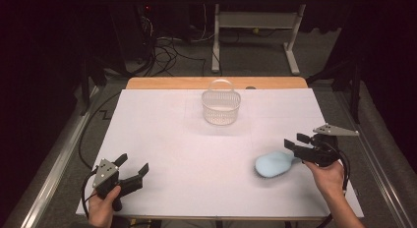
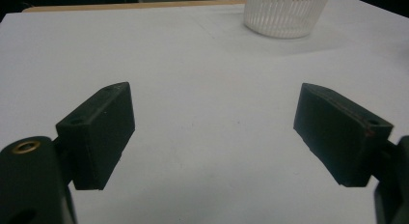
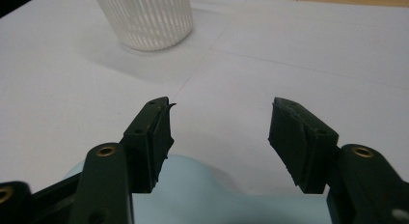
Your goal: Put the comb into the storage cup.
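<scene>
Right gripper [image 1: 298, 143], jaws spread and straddling the handle of the pale-blue hairbrush [image 1: 274, 165] near the tabletop's right edge; closing off-centre could tip the brush; left gripper [image 1: 133, 165] spread, idle.

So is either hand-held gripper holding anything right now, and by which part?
Nothing is held. The right hand-held gripper stands open over the light blue brush, near its handle, pads not pressing. The left hand-held gripper is open over bare table.
</scene>
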`<state>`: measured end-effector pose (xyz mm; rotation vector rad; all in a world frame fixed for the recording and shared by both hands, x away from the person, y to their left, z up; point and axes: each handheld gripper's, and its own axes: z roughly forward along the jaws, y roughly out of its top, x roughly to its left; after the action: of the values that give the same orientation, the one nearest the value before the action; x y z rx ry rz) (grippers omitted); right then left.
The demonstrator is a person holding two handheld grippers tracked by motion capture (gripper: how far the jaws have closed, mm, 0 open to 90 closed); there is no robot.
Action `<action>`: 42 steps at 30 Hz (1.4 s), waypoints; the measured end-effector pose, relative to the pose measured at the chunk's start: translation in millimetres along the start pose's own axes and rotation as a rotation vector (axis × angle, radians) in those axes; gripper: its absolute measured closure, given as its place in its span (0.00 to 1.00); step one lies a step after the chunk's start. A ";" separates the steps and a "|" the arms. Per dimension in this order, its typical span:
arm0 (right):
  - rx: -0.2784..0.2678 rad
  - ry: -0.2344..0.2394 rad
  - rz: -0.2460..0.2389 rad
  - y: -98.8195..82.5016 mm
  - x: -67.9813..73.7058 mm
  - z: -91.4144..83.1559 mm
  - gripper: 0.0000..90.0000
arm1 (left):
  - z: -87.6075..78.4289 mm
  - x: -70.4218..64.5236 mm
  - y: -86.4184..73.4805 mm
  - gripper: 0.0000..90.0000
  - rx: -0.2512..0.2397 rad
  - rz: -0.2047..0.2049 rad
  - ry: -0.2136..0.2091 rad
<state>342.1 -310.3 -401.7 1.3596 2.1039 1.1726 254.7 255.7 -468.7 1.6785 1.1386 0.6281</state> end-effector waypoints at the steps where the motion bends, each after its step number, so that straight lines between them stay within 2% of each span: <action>1: 0.017 -0.002 0.000 2.2 -0.9 1.0 0.48 | 0.1 0.0 0.0 0.17 0.000 0.000 0.000; 9: 0.167 -0.021 -0.008 16.7 -6.1 14.0 0.56 | 0.2 0.0 0.0 0.17 0.001 0.000 0.000; 15: 0.272 -0.041 -0.021 24.2 -8.7 24.1 0.72 | 0.3 0.0 0.0 0.17 0.001 -0.001 -0.002; 23: 0.405 -0.122 -0.073 31.8 -12.4 35.0 0.91 | 0.6 0.1 0.1 0.17 0.001 -0.002 -0.003; 31: 0.475 -0.148 -0.062 32.4 -20.2 42.5 1.00 | 0.7 0.3 0.0 0.17 0.002 -0.002 -0.003; 42: 0.527 -0.188 -0.043 26.6 -30.2 46.0 1.00 | 0.6 0.2 0.0 0.17 0.002 -0.002 -0.002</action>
<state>402.5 -311.5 -411.0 1.5543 2.3778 0.4564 255.3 255.5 -469.0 1.6795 1.1396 0.6246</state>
